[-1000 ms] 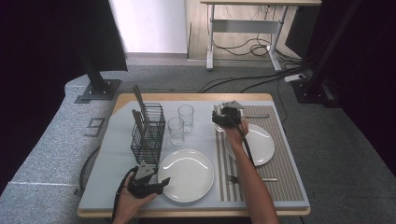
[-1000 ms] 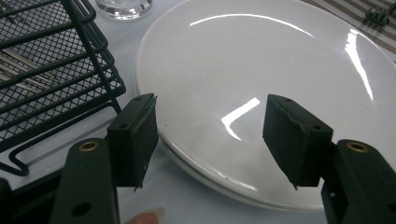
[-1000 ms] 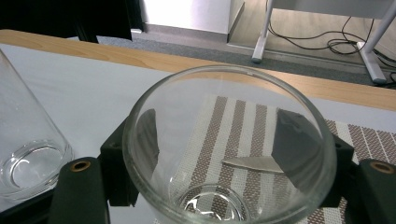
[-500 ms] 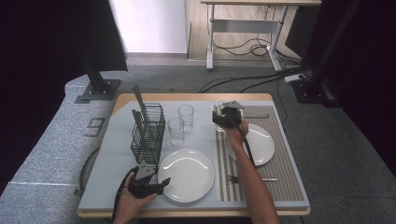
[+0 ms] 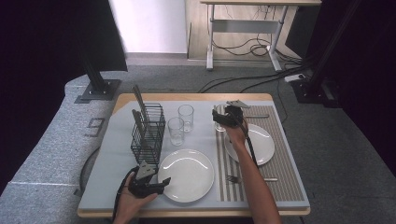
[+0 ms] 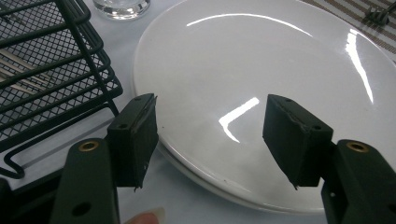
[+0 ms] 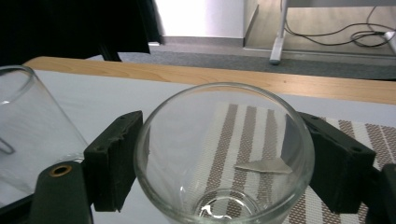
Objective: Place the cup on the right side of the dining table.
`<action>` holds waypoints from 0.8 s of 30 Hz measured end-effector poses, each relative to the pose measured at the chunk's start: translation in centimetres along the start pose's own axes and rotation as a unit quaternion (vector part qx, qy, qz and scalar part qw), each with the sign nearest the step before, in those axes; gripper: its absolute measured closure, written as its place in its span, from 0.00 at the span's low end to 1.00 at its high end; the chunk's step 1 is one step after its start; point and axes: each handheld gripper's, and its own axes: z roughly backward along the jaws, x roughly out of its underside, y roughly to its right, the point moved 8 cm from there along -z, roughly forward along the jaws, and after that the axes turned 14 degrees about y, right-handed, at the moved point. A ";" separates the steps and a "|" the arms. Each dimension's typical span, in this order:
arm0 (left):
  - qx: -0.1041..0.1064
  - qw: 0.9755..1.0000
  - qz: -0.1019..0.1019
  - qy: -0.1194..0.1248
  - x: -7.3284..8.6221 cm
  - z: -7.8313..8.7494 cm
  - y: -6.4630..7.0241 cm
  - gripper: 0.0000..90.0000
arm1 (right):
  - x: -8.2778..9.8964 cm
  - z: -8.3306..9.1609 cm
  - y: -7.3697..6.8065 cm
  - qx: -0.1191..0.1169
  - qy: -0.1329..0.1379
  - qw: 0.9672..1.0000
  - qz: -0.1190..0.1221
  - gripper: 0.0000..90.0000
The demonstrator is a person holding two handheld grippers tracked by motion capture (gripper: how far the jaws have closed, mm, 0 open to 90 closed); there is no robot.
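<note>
Right tool (image 5: 223, 116) sits at the far end of the striped mat (image 5: 280, 172), a clear glass (image 7: 223, 154) between its jaws. The jaws have just been opening; in the right gripper view the pads (image 7: 116, 158) stand on either side of the glass, left pad with a thin gap to the wall, right pad seen through the glass so contact there is unclear. Reads as released, glass not gripped.

Glass: clear, empty, round rim, thick base, upright, walls tapering down to the base. Mat stripes and a pale grey shape show through it. It stands on the near-left corner of the mat's far end, just left of the far plate (image 5: 256, 142).

A second glass (image 7: 28, 135) is close by on the left in the right gripper view. In the high view two glasses (image 5: 186, 116) stand on the grey tabletop (image 5: 112, 163) beside the wire rack (image 5: 148, 135).

Left tool (image 5: 152, 183) rests at the near edge, jaws apart and empty, hovering by the rim of the near plate (image 6: 261, 70). Rack corner is just left of it. A fork (image 5: 233, 178) lies on the mat near the person's right forearm.
</note>
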 end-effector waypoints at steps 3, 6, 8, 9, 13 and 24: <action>0.000 1.000 0.000 0.001 -0.1 0.0 0.0 0.39 | -0.1 0.3 -0.1 -0.014 -0.003 1.000 -0.017 0.22; -0.001 1.000 0.002 0.002 -0.1 0.1 -0.1 0.39 | -0.1 0.5 -0.1 -0.018 -0.004 1.000 -0.020 0.21; -0.002 1.000 0.003 0.003 -0.2 0.1 -0.1 0.39 | -0.2 0.8 -0.1 -0.020 -0.006 1.000 -0.018 0.21; -0.002 1.000 0.003 0.003 -0.2 0.1 -0.1 0.39 | -0.3 0.9 -0.1 -0.023 -0.005 1.000 -0.019 0.21; -0.002 1.000 0.002 0.004 -0.2 0.2 -0.1 0.39 | -0.7 1.9 0.1 -0.032 0.006 0.999 -0.028 0.22; -0.005 1.000 0.002 0.005 -0.4 0.2 -0.3 0.39 | -0.8 3.5 -0.1 -0.054 0.018 0.998 -0.030 0.22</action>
